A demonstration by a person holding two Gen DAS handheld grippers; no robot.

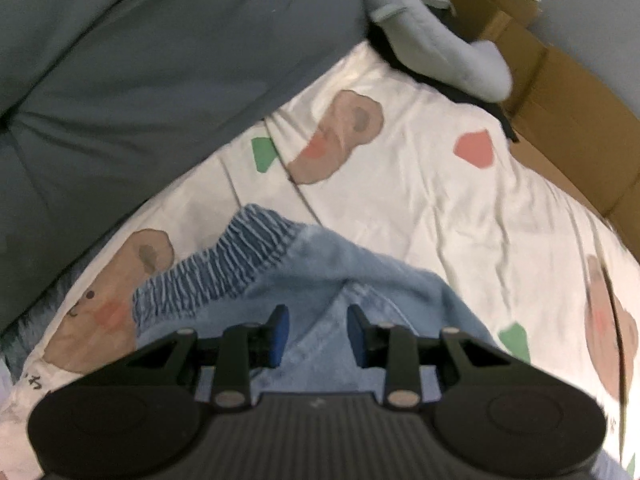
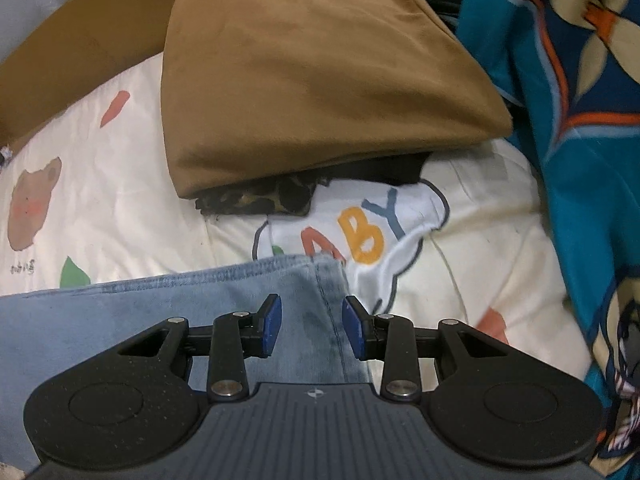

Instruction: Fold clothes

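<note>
While I looked down through both wrist cameras, the light-blue jeans (image 1: 320,276) lay spread on the cream printed bedsheet (image 1: 420,184), filling the six o'clock part of each view. From the left view the gathered elastic waistband (image 1: 224,260) ran toward ten o'clock of the gripper; from the right view a hemmed leg end (image 2: 280,276) sat at twelve o'clock of the tool, with a side seam running down between the fingers.

I judged the denim to be soft but fairly thick: limp enough to drape and crease, heavy enough to drag on the sheet and not flutter, and not slippery. The sensible holds seemed to me the waistband, where the elastic bunches into a firm ridge, and the stitched hem at the leg end.

My left gripper (image 1: 318,332) had its jaws partly apart above the denim just below the waistband, the blue pads (image 1: 282,332) clear of the cloth as far as I could see, holding nothing. My right gripper (image 2: 312,326) stood likewise part-open over the leg end, with the seam showing in the gap and nothing pinched.

A folded tan garment (image 2: 320,80) sat at twelve o'clock in the right view, and a teal patterned cloth (image 2: 568,120) at two o'clock.
</note>
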